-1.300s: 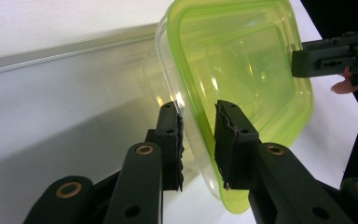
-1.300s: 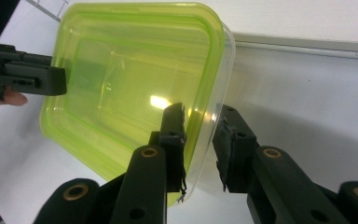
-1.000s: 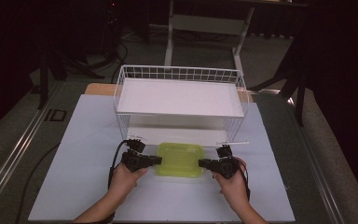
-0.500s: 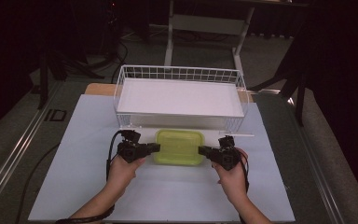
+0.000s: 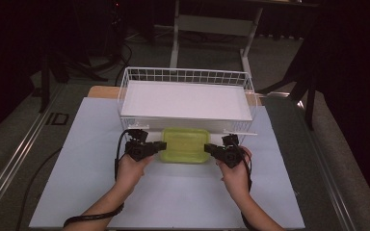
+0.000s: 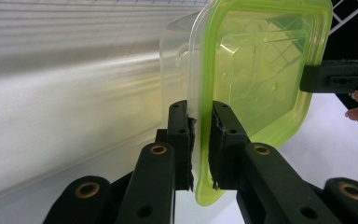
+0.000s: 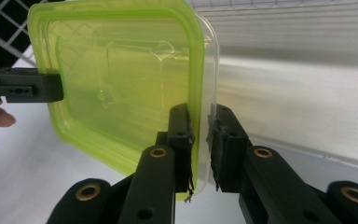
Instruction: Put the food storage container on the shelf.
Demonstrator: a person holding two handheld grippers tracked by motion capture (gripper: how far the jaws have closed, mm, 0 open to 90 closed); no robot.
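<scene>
A clear plastic food container with a green lid (image 5: 185, 145) sits just in front of the white wire basket (image 5: 125, 86), at the middle of the basket's near long wall, over the white sheet (image 5: 173, 197) that covers the table. From above it is not clear whether the container rests on the sheet or is lifted off it. The left gripper (image 5: 160, 146) meets the container at the end toward the basket's left corner, and the right gripper (image 5: 208, 148) meets it at the opposite end, so the container lies between the two, each held in one of the person's hands. In the left gripper view the left gripper (image 6: 200, 140) has its jaws drawn narrow on the container's rim (image 6: 196, 116), the green lid edge and the clear wall both pinched between the pads, and the right gripper's black jaws show at the far end of the lid. In the right gripper view the right gripper (image 7: 200, 140) likewise has its jaws closed to a narrow gap around the rim (image 7: 200, 93), lid edge and clear wall together between them, with the left gripper's jaws on the far edge. The basket holds a flat white panel (image 5: 185, 98) across its floor.
</scene>
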